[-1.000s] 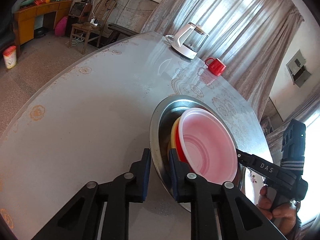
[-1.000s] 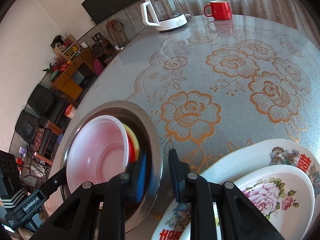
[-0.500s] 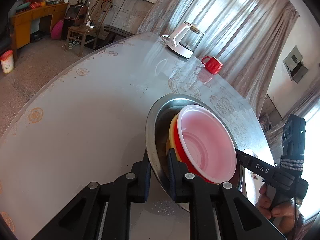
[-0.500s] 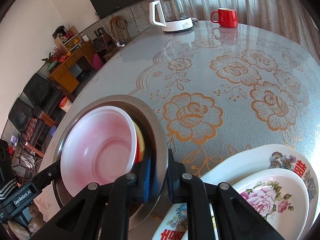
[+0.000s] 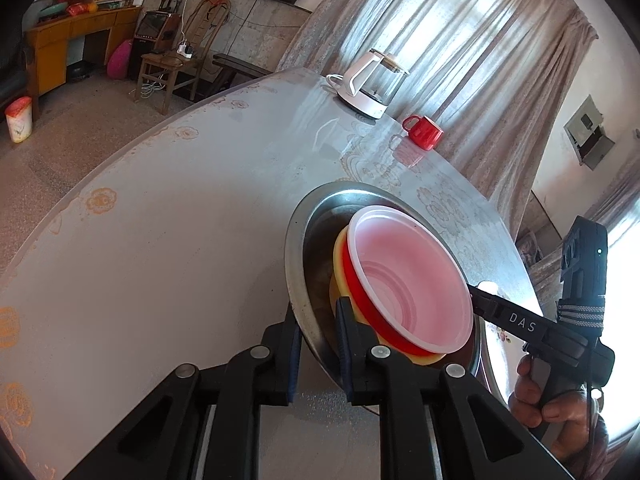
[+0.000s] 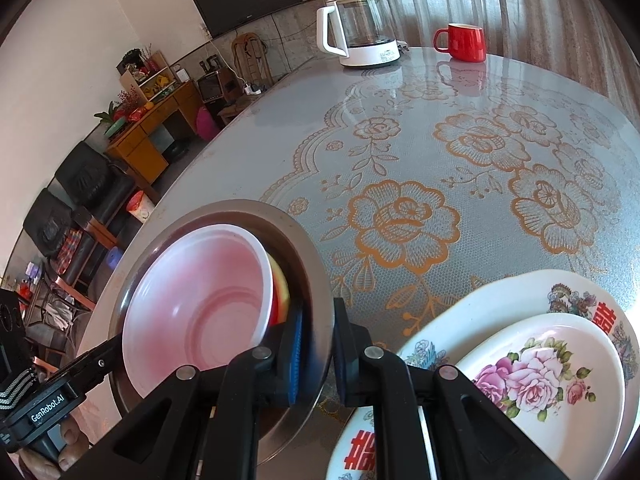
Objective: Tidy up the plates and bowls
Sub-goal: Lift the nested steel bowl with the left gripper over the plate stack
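Since a second ago, your right hand-held gripper (image 6: 316, 336) has been closing its jaws: they stood apart either side of the steel basin's (image 6: 316, 264) rim, and now they are pinching that rim, one finger inside and one outside. Your left hand-held gripper (image 5: 316, 334) was already clamped on the opposite rim of the steel basin (image 5: 294, 248) and is staying clamped there. The basin itself is sitting at much the same spot, near the bench (image 6: 460, 128) edge closest to you.

Some things are hard for you to read. The pink bowl (image 5: 408, 280) is nested on a red bowl (image 5: 360, 300) and a yellow bowl (image 5: 340, 252), and only slivers of those two are showing, so you cannot tell their depth. Whether the basin is resting on the bench or is lifted off it cannot be told. The large patterned plate (image 6: 500, 296) and the rose plate (image 6: 560, 360) lying on it are being cut off by the lower right of the right wrist view. In the left wrist view they are almost wholly hidden behind the basin.

Both hand-held grippers are gripping narrowly, each holding only the thin metal rim. The white kettle (image 6: 360, 28) and the red mug (image 6: 464, 42) are standing near the far edge of the bench, well apart from the basin.
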A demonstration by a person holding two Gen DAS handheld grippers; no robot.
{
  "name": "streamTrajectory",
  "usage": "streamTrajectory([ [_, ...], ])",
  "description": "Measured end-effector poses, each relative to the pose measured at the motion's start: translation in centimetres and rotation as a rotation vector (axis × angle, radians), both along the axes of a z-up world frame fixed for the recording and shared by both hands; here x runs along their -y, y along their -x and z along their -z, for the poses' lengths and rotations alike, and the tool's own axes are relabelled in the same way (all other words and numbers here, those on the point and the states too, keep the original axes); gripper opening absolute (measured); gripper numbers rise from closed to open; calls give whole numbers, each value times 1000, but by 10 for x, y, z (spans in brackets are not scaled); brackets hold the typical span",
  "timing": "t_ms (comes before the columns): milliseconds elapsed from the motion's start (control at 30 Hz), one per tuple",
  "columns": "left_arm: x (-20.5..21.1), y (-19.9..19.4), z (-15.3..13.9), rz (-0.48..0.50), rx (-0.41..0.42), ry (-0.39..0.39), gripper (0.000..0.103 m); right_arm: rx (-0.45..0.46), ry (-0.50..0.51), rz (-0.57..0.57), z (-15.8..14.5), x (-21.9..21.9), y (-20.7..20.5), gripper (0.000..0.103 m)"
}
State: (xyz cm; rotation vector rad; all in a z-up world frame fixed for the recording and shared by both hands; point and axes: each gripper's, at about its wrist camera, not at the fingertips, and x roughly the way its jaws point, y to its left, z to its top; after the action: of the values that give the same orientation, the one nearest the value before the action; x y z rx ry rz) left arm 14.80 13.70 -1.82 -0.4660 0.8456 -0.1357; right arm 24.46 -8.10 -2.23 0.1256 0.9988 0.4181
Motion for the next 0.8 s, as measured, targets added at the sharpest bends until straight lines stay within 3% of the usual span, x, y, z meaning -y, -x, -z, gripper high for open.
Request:
streamTrajectory([
  [333,-4,15,-1,1,18,4,17,30,5,-7,-5,-5,23,13],
  [800,7,31,-27,36,104,5,16,90,-36,19,-25,6,45,13],
])
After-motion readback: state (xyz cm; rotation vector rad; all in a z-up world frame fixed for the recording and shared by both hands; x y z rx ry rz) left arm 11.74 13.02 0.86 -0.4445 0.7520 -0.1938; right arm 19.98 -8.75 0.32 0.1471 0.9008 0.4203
